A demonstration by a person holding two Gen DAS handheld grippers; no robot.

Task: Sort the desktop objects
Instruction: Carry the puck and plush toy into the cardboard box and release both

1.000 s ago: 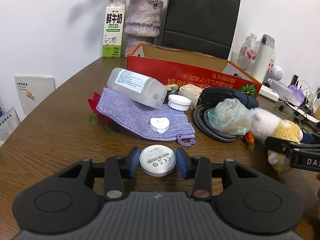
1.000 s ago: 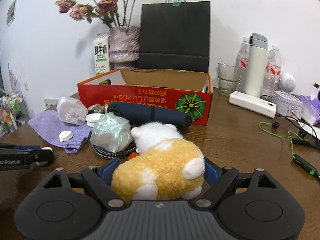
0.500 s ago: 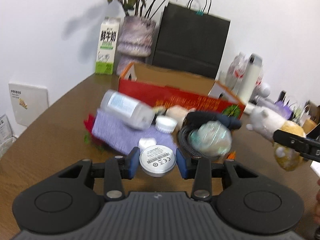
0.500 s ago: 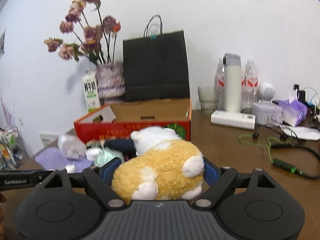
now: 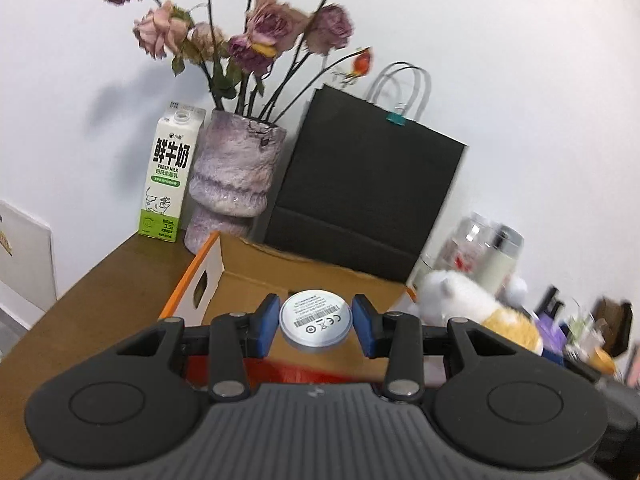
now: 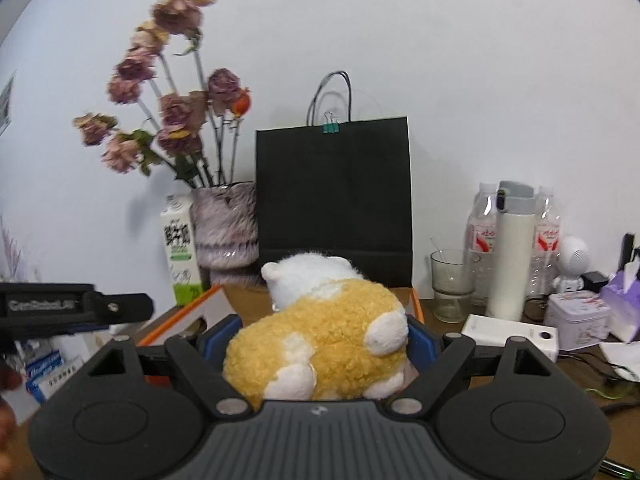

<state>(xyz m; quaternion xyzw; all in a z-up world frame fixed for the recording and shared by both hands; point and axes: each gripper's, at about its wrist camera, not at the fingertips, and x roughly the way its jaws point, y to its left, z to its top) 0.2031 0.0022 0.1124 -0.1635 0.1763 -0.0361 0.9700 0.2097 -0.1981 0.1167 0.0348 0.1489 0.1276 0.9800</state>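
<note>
left gripper [image 5: 315, 322] clamping round disc [image 5: 315, 317], right gripper [image 6: 316, 340] — plush toy [image 6: 320, 344]

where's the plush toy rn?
Clamped in the right tongs: plush toy fills the right wrist view's center, in front of the cardboard box and black bag.

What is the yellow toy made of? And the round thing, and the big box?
The toy looks like curly plush fabric: fuzzy yellow pile with white patches. The round disc seems smooth, matte plastic or metal; it has a flat grey face with printed marks. The box looks like cardboard: dull brown inside, printed red outside.
</note>
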